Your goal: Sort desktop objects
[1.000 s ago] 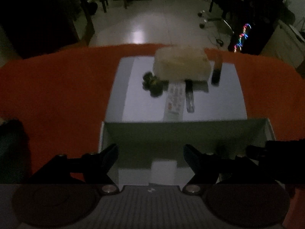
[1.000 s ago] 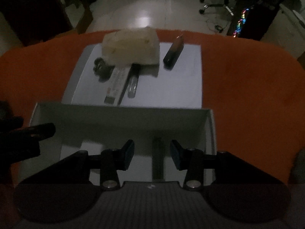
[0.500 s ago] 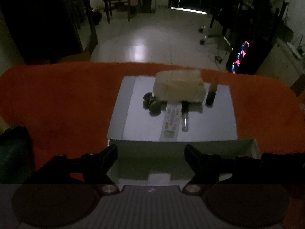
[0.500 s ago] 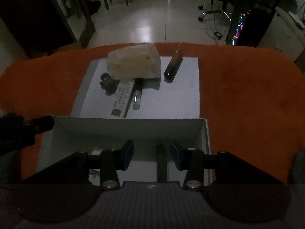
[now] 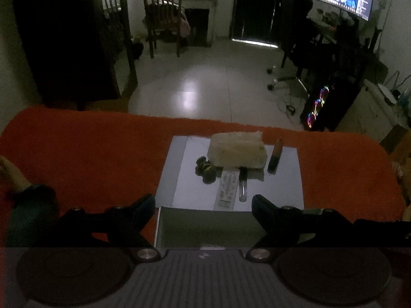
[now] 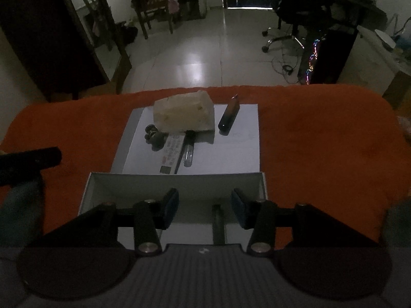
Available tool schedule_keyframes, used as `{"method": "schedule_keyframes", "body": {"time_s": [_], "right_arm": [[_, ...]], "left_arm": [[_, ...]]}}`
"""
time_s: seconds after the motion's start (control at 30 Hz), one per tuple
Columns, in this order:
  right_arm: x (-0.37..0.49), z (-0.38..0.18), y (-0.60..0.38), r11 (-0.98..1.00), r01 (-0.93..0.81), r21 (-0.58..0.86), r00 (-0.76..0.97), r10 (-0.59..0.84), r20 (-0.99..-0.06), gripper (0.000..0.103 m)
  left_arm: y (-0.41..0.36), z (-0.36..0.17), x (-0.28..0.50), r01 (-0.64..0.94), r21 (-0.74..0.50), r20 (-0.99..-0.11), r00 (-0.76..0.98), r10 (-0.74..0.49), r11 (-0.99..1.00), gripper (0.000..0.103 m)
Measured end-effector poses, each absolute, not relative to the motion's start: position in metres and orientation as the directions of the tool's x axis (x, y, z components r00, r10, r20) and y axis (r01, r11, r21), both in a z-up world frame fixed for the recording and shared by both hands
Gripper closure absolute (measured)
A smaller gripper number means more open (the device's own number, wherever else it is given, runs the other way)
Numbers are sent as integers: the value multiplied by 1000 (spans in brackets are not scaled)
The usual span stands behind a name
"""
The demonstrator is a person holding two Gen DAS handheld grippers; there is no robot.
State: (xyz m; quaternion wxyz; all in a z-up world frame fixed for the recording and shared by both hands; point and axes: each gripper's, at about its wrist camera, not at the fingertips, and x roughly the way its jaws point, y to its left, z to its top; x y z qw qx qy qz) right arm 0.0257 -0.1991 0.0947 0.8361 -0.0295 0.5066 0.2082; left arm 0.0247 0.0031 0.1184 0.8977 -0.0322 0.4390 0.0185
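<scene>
Both grippers hang over the white box (image 6: 177,182), the left gripper (image 5: 203,204) spread wide, the right gripper (image 6: 204,201) parted narrower, neither gripping anything. A dark pen (image 6: 217,220) lies inside the box. Beyond it on the white sheet (image 6: 231,148) sit a remote (image 6: 171,151), clear tube (image 6: 189,151), tissue pack (image 6: 185,113) and lighter (image 6: 228,116)
</scene>
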Motion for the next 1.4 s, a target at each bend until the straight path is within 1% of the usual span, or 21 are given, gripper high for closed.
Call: {"method": "schedule_keyframes", "body": {"time_s": [0.03,0.2,0.3,0.37,0.53,0.63,0.73,0.9,1.03,1.07,1.17,1.23,1.27,1.3,1.33,1.4], "right_arm": [[22,97,-201,911,-378,165,405,323,-856,51],[0,108,-211,901,-395,181,424,353,-834,51],[-10,117,-216,896,-405,180,440,363,-821,51],[-13,122,-219,899,-397,182,456,366,-812,50],[-9,126,-221,910,-375,178,471,353,-809,46],[-2,126,-222,922,-353,160,486,327,-810,45],[9,120,-222,933,-325,157,483,306,-821,43],[28,105,-224,962,-232,142,504,243,-829,41],[36,90,-215,972,-212,103,499,198,-844,41],[37,87,-214,970,-211,120,491,211,-845,41],[46,73,-211,964,-202,171,452,246,-858,40],[52,65,-204,966,-211,150,433,230,-871,40],[56,61,-199,965,-225,136,432,224,-874,40],[58,59,-195,963,-238,130,433,225,-873,39],[62,57,-192,960,-250,128,432,229,-873,39],[71,53,-185,953,-271,139,418,246,-875,39]], "left_arm": [[4,121,20,-67,-47,-782,623,5,997,15],[7,135,-9,-87,-72,-753,658,3,994,15],[6,147,-24,-99,-72,-706,708,20,992,13],[5,151,-25,-106,-69,-693,720,29,992,12],[4,147,-17,-98,-62,-691,723,28,993,10],[1,140,-3,-64,-24,-694,720,29,998,10],[1,132,11,-19,-21,-683,731,0,1000,10],[13,120,27,54,-80,-675,732,-94,995,10],[19,105,42,52,-94,-712,694,-104,994,10],[16,101,46,41,-78,-726,682,-85,996,10],[3,90,49,88,-41,-746,660,-89,995,10],[-4,82,53,85,-22,-761,644,-72,996,9],[-5,78,56,77,-37,-768,636,-78,996,8],[-6,74,60,67,-52,-773,629,-83,996,2],[-6,69,64,52,-64,-776,625,-83,997,0],[-6,61,75,29,-59,-777,626,-64,998,0]]}}
